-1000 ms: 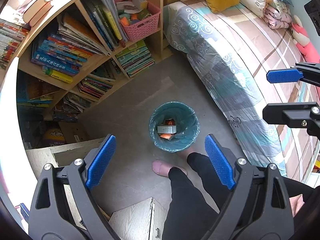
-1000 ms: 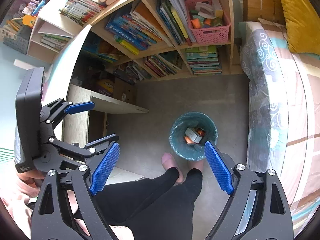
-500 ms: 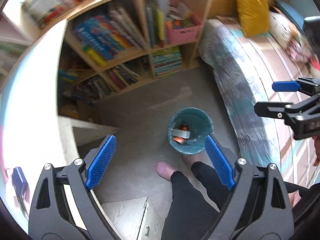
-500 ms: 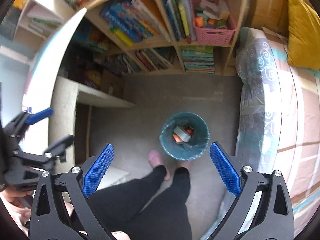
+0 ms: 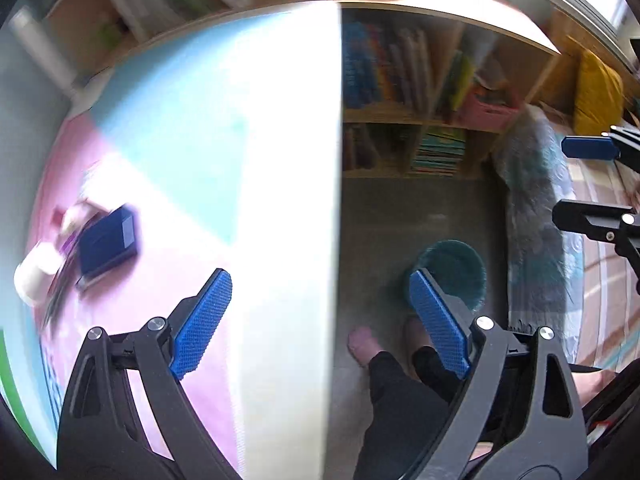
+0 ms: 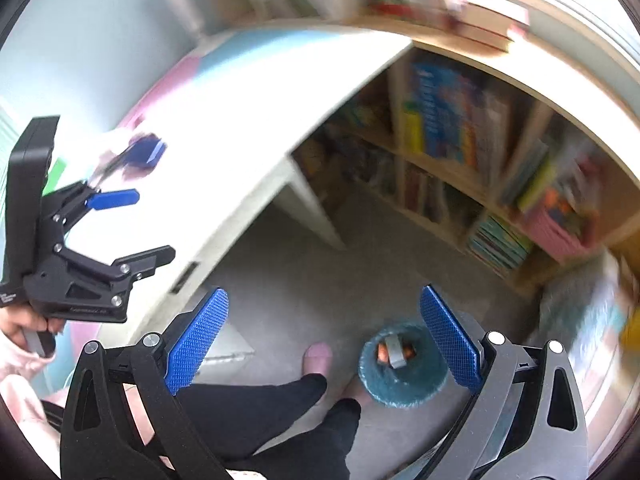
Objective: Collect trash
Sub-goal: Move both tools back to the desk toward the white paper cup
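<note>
A: What is held in the bin (image 6: 402,376)?

B: A teal-lined waste bin is seen on the floor (image 6: 304,288) beside the bed (image 5: 536,216). In the right wrist view, a grey boxy item (image 6: 394,350) and orange scraps (image 6: 382,354) are shown lying inside it. In the left wrist view, its contents are hidden by blur and by a blue pad.

A: Any other containers?

B: A pink basket (image 6: 556,232) is pictured on the bookshelf (image 6: 448,184), filled with small items too blurred to be named.

A: How are the grippers placed?

B: The left gripper (image 5: 320,320) is held with its jaws spread wide and nothing between them, over the edge of a pale worktop (image 5: 240,160); the bin is seen below, partly behind its right pad. The right gripper (image 6: 324,340) is likewise spread and empty, with the bin low between its pads, nearer the right one.

A: And on the worktop?

B: A dark blue box (image 5: 108,240) is shown lying beside a white roll-like object (image 5: 34,276), both blurred, well apart from the left gripper. A pink slipper (image 6: 318,356) is seen just beside the bin.
</note>
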A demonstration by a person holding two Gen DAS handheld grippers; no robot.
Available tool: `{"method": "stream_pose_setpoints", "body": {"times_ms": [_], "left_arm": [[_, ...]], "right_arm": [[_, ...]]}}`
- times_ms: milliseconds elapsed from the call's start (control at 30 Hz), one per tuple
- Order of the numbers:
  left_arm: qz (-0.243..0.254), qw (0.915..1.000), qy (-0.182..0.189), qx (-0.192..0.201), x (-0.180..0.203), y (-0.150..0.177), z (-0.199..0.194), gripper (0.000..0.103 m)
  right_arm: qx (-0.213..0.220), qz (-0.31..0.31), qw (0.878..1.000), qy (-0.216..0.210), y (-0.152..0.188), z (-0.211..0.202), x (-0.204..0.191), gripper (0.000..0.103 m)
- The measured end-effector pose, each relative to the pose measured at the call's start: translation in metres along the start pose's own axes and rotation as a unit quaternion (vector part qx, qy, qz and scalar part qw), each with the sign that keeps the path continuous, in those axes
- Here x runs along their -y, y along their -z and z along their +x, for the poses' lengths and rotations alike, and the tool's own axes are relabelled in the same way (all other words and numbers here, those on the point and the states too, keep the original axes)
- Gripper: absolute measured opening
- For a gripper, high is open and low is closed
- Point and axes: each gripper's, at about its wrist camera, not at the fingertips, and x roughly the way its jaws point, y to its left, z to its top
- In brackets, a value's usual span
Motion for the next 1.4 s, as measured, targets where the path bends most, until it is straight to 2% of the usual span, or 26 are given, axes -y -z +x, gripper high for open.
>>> {"method": "stream_pose_setpoints", "body": {"times_ms": [133,267,500,700,967,1167,1400], "left_arm": [[-0.036,0.9991,-0.022,0.003,-0.038,0.019,-0.011,0.089],[-0.069,0.9964,-0.049,0.009,-0.077,0.036,-0.022,0.093],[-0.099,0.9906,-0.094,0.012,-0.141,0.063,-0.042,0.094],[-0.113,0.9858,-0.124,0.009,-0.189,0.08,-0.05,0.095],[-0.127,0.9815,-0.143,0.002,-0.238,0.088,-0.051,0.096],[-0.097,0.9828,-0.157,-0.013,-0.274,0.082,-0.039,0.096],[-0.078,0.9847,-0.155,-0.019,-0.315,0.068,-0.019,0.096]], "right_arm": [[-0.005,-0.045,0.998,-0.042,-0.026,0.011,-0.037,0.096],[-0.01,-0.095,0.994,-0.062,-0.051,0.02,-0.075,0.096],[-0.024,-0.211,0.975,-0.065,-0.084,0.041,-0.159,0.096],[-0.032,-0.261,0.961,-0.079,-0.107,0.06,-0.21,0.096],[-0.058,-0.29,0.951,-0.087,-0.134,0.092,-0.248,0.096],[-0.075,-0.304,0.946,-0.08,-0.147,0.118,-0.265,0.096],[-0.093,-0.301,0.946,-0.074,-0.16,0.146,-0.275,0.096]]}}
